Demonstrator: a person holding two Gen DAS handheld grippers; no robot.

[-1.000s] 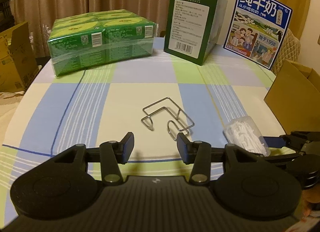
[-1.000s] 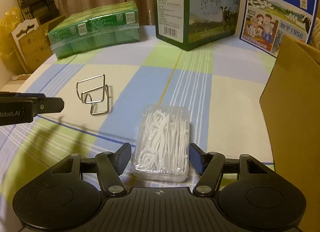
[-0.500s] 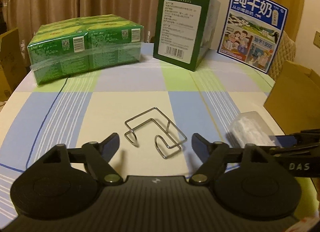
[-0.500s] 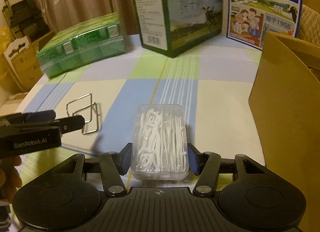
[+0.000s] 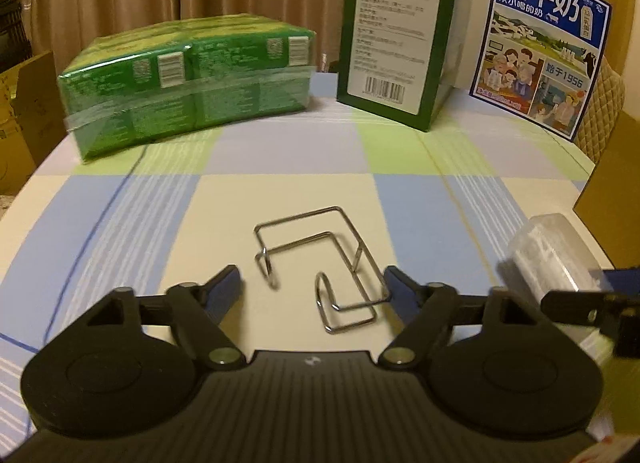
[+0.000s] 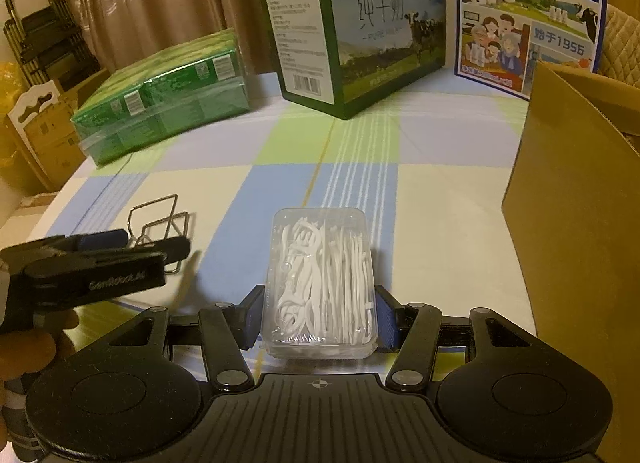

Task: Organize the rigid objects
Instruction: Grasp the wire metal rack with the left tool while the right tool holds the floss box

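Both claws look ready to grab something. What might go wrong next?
The wire hook is thin and springy; the left gripper, open around it, could pinch one loop and flip it. The floss box in the right gripper is slick plastic and could slip on the way to the cardboard box.

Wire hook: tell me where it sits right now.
In the left wrist view, the wire hook lies on the checked tablecloth between the open left claw fingers, left of the floss-pick box.

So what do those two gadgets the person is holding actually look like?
Each hand-held gripper, left and right, is matte black plastic: two round discs, hinged link arms with silver pivot screws, a ribbed centre plate and dark blue finger pads. The left one's side carries white lettering, too blurred to read.
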